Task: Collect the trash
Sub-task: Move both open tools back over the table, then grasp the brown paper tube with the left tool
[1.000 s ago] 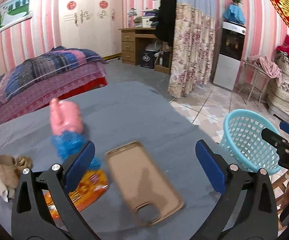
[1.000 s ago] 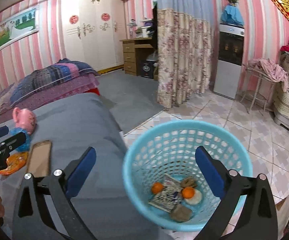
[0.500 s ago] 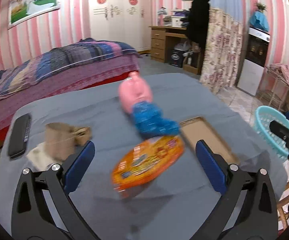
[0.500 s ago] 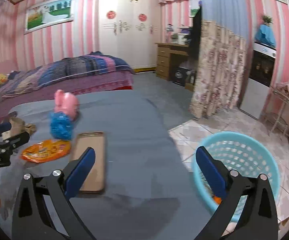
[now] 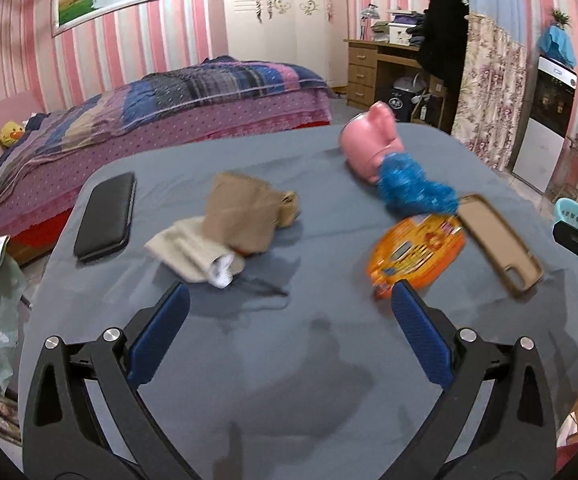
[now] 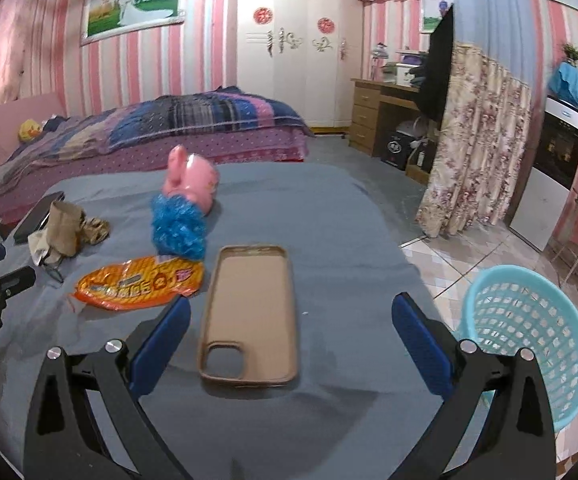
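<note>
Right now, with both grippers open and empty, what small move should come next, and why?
Probably ease the left hand-held gripper forward to the crumpled paper: it looks like trash, lies just ahead of the open jaws, and the basket waits at the right.

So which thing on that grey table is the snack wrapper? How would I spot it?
Start at the grey-covered table in front of the bed. Near its middle lies a tan phone case; the wrapper lies flat just left of it, below the blue fuzzy toy. It is the only shiny orange-and-yellow printed thing there.
</note>
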